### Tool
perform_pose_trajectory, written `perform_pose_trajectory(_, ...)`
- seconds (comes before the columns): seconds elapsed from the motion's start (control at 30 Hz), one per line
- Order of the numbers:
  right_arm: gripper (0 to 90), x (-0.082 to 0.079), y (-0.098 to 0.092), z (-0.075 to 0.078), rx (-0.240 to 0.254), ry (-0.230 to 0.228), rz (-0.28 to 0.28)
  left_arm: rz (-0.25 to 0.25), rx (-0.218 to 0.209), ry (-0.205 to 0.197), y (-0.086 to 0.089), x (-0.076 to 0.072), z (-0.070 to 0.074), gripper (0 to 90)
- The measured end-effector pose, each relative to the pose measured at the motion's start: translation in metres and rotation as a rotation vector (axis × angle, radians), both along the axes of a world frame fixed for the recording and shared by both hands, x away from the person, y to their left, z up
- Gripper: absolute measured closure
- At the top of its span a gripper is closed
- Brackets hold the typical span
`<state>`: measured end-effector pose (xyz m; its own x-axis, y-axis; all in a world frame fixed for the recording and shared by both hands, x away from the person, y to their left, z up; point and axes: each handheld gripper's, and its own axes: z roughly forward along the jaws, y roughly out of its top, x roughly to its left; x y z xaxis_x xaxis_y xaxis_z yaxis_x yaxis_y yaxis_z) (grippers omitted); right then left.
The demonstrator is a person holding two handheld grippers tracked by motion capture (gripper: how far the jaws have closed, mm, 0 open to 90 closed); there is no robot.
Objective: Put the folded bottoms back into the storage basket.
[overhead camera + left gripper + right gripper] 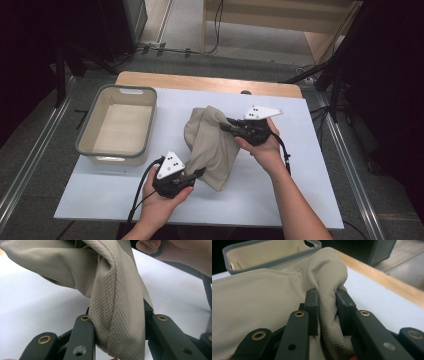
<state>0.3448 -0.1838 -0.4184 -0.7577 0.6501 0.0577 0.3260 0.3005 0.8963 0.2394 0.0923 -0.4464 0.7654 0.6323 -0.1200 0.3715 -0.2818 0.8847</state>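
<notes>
Cloth (210,145) pinched between both grippers' fingers (312,305)

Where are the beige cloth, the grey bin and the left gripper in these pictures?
beige cloth (212,145), high view, on the middle of its hanging fold.
grey bin (116,152), high view, on its near rim.
left gripper (199,173), high view, at the jaw tips pinching the cloth's lower edge.
</notes>
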Motion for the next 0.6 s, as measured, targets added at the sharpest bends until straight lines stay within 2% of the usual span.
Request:
perform_pose_trajectory(0.33, 72.6, 0.033, 0.051, 0.041, 0.002, -0.052, 0.057, 0.076, -0.027, -0.066, 0.039, 0.014, 0.03, 67.4)
perform_pose_trajectory(0.6, 72.6, 0.055, 0.088, 0.061, 0.006, -0.073, 0.088, 0.13, -0.045, -0.085, 0.069, 0.027, 0.045, 67.4)
